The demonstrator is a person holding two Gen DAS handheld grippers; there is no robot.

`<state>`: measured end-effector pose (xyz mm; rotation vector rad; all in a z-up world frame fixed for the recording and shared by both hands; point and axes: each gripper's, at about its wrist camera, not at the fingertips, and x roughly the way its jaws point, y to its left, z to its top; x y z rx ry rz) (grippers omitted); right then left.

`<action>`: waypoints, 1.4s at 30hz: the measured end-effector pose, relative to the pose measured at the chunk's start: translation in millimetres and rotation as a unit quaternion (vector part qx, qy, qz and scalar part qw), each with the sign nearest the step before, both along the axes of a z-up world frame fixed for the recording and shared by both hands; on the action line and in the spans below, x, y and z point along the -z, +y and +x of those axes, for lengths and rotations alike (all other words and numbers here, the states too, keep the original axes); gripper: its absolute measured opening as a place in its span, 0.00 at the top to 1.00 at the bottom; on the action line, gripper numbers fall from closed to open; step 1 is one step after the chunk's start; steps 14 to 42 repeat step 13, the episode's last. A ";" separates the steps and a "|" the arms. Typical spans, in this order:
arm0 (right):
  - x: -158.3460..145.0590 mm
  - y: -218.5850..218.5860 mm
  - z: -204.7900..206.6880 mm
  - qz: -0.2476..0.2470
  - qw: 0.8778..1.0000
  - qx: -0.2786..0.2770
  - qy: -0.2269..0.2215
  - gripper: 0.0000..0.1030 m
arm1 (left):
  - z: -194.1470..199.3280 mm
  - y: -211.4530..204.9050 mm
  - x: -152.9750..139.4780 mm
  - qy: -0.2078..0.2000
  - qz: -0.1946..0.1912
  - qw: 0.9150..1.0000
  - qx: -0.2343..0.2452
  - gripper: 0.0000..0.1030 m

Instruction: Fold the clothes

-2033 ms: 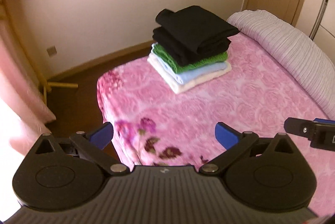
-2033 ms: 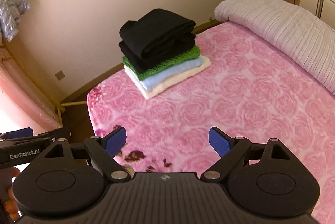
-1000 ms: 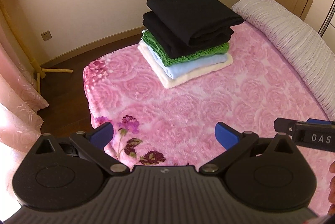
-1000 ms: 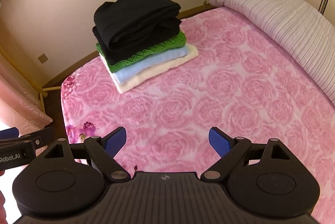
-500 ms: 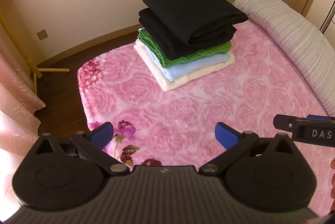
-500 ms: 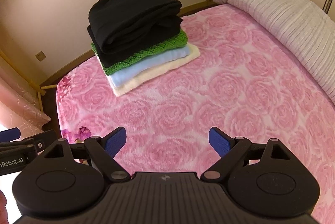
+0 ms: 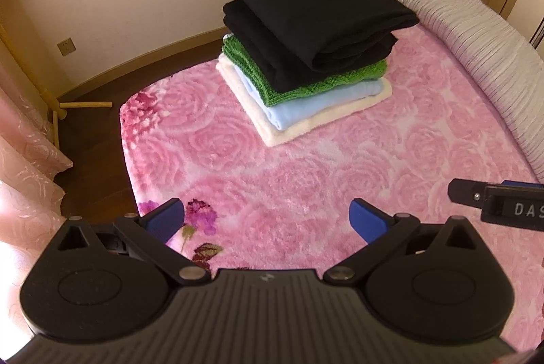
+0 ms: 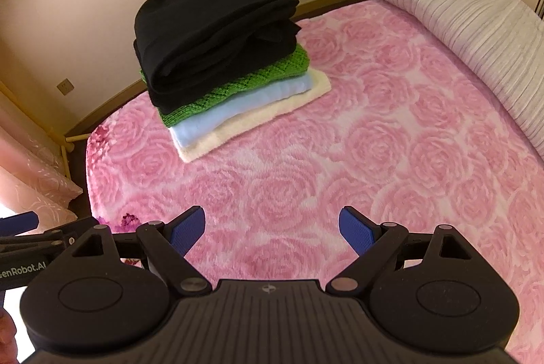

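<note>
1. Left gripper (image 7: 267, 221): jaws wide apart, holding nothing, touching nothing. It hangs over the pink blanket (image 7: 306, 180) at the bottom of its frame.
2. Right gripper (image 8: 272, 228): also spread wide and empty, over the same blanket, low in its frame. Its tip shows at the right edge of the left view.
3. Change: over the last two seconds both grippers have moved in toward the bed, and the stack (image 7: 306, 58) has grown from a small pile near the top of the frame to fill the upper centre.
4. Stack: cream at the bottom, then light blue, green knit, and two black pieces (image 8: 210, 24) on top, all folded, in the upper centre of the left view and upper left of the right.
5. Meaning: no unfolded garment is in view, so the folding looks done or a new piece must be fetched.
6. A grey duvet (image 8: 459, 10) lies along the upper right.
</note>
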<state>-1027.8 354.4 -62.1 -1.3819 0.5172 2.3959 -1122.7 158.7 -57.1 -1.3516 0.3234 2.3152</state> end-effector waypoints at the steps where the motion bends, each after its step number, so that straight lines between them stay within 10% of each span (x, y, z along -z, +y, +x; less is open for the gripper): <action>1: 1.0 1.5 -1.8 -0.001 1.000 0.000 -0.001 0.14 | -2.2 1.8 1.5 -0.001 -0.003 1.000 0.000 0.01; 42: 7.5 9.6 -23.2 -0.006 1.000 -0.001 -0.005 0.14 | -20.6 8.0 1.5 0.009 0.009 1.000 0.002 0.01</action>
